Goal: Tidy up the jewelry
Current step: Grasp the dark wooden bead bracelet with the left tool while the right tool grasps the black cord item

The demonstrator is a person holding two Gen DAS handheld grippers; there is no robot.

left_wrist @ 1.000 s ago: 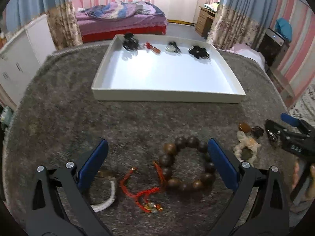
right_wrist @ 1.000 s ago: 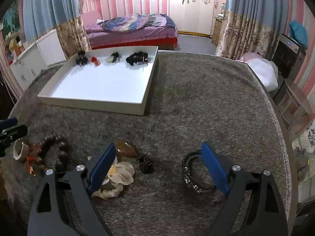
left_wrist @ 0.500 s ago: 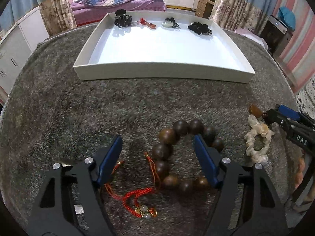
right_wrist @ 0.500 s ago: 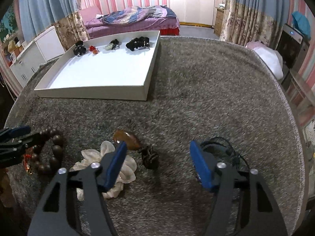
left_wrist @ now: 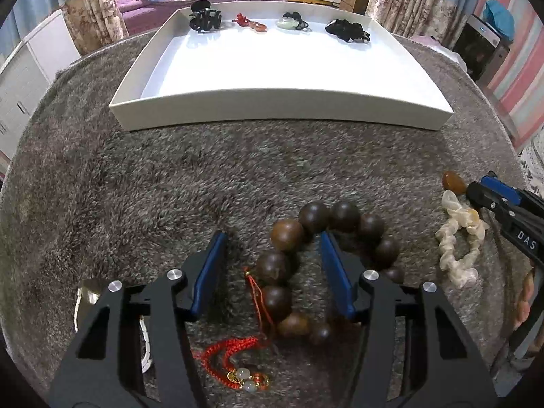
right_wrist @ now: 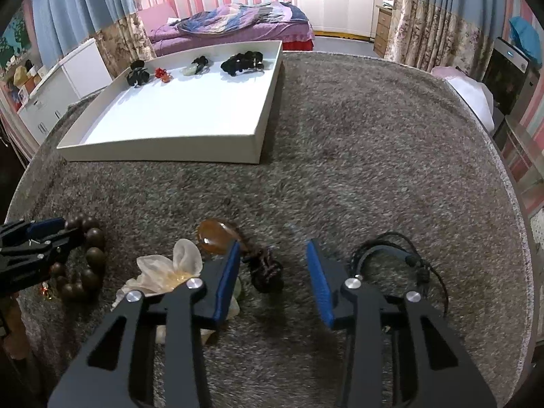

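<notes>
A brown wooden bead bracelet [left_wrist: 287, 234] lies on the grey rug. My left gripper [left_wrist: 272, 265] hangs low over it, jaws closing. The bracelet's left side is between the blue pads and the right finger stands inside the ring; neither pad presses on a bead. My right gripper [right_wrist: 272, 272] is also closing, around a dark braided knot [right_wrist: 267, 268] tied to an amber stone [right_wrist: 216, 236], with gaps on both sides. A white tray [left_wrist: 282, 108] beyond holds a black hair claw [left_wrist: 204, 20], a red charm [left_wrist: 250, 23], a jade piece [left_wrist: 292, 23] and a black scrunchie [left_wrist: 346, 30].
A red cord with pale beads [left_wrist: 234, 357] lies just under the left gripper, and a white bangle [left_wrist: 80, 297] shows behind its left finger. A cream scrunchie [right_wrist: 163, 272] sits left of the right gripper, a black cord bracelet [right_wrist: 391, 251] to its right. A bed and cabinets stand behind.
Both grippers have sunk toward the rug and their jaws have narrowed. The left one now straddles the bead bracelet's left side; the right one has closed in on the dark knot.
</notes>
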